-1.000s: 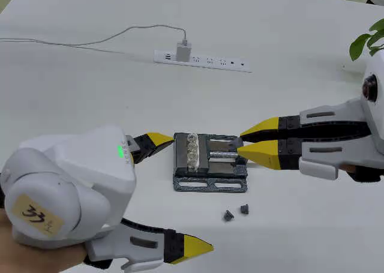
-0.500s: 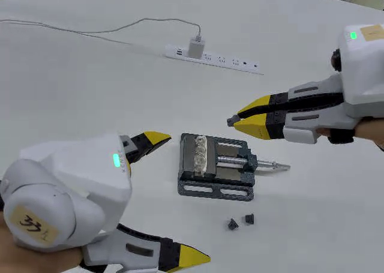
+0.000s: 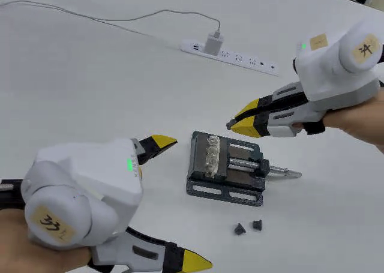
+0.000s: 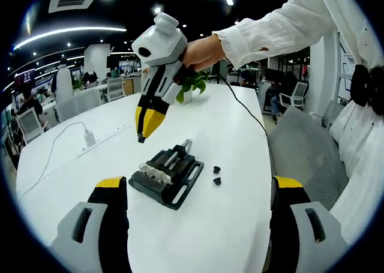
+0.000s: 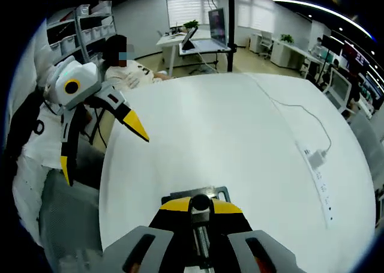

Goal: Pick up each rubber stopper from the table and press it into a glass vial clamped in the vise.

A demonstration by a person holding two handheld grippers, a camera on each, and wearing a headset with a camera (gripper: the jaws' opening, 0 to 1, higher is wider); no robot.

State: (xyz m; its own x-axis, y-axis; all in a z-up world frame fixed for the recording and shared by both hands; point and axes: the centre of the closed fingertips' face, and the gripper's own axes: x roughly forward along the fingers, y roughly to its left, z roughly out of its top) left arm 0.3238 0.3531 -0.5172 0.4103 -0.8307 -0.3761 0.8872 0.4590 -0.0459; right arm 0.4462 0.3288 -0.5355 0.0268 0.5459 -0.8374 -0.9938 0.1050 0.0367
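Closest to the person, the white left gripper with black, yellow-tipped jaws [image 3: 180,202] is held low over the white table [image 3: 90,87]. Its jaws are spread wide with nothing between them, and its own view looks straight at the vise through the gap.

A little further out, two small dark rubber stoppers [image 3: 239,229] lie loose on the table, close to each other and just beside the near edge of the vise.

The small dark grey metal bench vise [image 3: 225,192] sits flat on the table with its screw handle sticking out to the right. A short row of clear glass vials [image 3: 211,153] stands clamped between its jaws at the left end. Whether any of them is plugged, I cannot tell.

Beyond the vise, the white right gripper [image 3: 233,125] is held in the air, its yellow tips slanting down toward the vise without touching it. The jaws are drawn almost together, pinching a small dark round stopper [image 5: 201,203] at the very tips.

Farthest back, a long white power strip [image 3: 231,54] lies on the table with a white charger [image 3: 213,44] plugged in, its cable [image 3: 90,18] trailing off to the left.
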